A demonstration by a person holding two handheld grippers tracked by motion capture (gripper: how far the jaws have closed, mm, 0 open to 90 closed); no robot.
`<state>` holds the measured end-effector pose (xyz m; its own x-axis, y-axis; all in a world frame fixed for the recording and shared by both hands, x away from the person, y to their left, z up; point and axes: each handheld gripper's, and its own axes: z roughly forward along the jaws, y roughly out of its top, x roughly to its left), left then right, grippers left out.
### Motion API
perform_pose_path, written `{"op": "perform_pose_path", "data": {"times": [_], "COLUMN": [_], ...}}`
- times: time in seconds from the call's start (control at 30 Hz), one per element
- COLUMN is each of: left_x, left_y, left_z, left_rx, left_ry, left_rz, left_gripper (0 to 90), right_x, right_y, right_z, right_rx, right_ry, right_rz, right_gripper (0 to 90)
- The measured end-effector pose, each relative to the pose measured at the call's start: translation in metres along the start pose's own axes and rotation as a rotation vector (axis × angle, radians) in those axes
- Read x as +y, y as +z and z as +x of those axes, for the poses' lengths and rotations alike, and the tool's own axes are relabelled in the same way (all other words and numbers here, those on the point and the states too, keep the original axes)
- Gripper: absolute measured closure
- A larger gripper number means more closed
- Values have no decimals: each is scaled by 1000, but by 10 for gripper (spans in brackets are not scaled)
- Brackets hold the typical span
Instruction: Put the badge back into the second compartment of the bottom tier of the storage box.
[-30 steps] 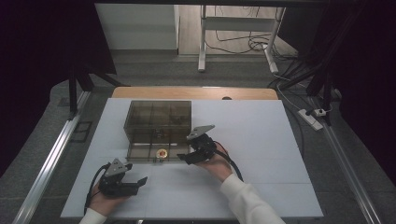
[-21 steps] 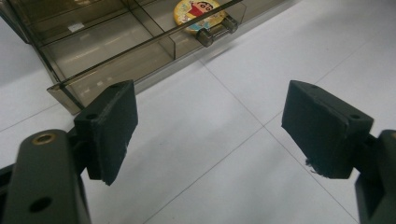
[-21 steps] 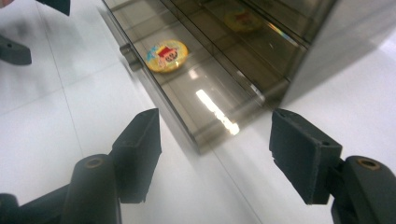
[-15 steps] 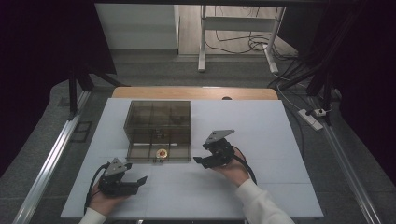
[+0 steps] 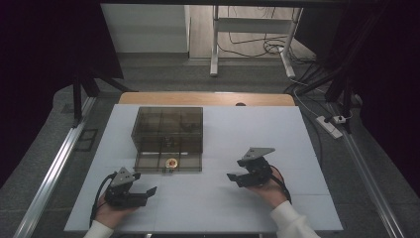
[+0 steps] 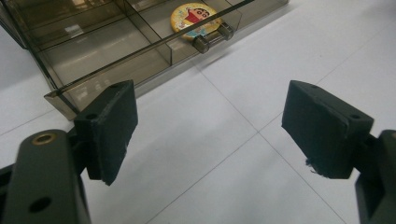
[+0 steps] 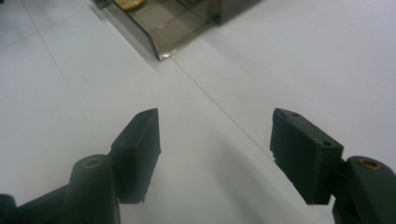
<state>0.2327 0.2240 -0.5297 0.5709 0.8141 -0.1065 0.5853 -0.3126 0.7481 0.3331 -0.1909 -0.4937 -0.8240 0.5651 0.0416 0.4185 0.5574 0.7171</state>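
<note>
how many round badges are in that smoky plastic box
1 visible: a cartoon badge in the pulled-out drawer at the box's front, just behind the drawer's handle. The dark tinted upper compartments may hide others.

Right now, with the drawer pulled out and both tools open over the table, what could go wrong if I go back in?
1. The drawer stands pulled out of the box; a careless push may slide the whole box instead of shutting it.
2. The round badge lies just behind the small handle; a tool reaching there might bump it.
3. The left tool sits close to the drawer's front corner and could clip it.
</note>
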Motion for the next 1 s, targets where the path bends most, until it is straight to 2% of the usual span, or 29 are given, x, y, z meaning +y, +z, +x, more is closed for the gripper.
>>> {"op": "perform_pose_path", "data": {"times": [0.27, 0.47, 0.63, 0.83, 1.0], "left_x": [2, 4, 7, 11, 13], "left_y": [0, -1, -1, -3, -4], "left_z": [0, 0, 0, -2, -4], "left_rx": [-4, -7, -13, -18, -32], "left_ry": [-5, -13, -12, -10, -11], "left_rz": [0, -7, -7, -14, -15], "left_gripper": [196, 197, 197, 195, 192], "right_x": [-24, -41, -57, -67, -67], "right_y": [-25, -39, -50, -57, -60], "right_z": [-12, -17, -24, -29, -29], "right_rx": [-46, -74, -89, -103, -103], "right_ry": [29, 25, 54, 68, 65], "right_rz": [-17, -25, -36, -42, -56], "right_gripper": [334, 329, 323, 316, 314]}}
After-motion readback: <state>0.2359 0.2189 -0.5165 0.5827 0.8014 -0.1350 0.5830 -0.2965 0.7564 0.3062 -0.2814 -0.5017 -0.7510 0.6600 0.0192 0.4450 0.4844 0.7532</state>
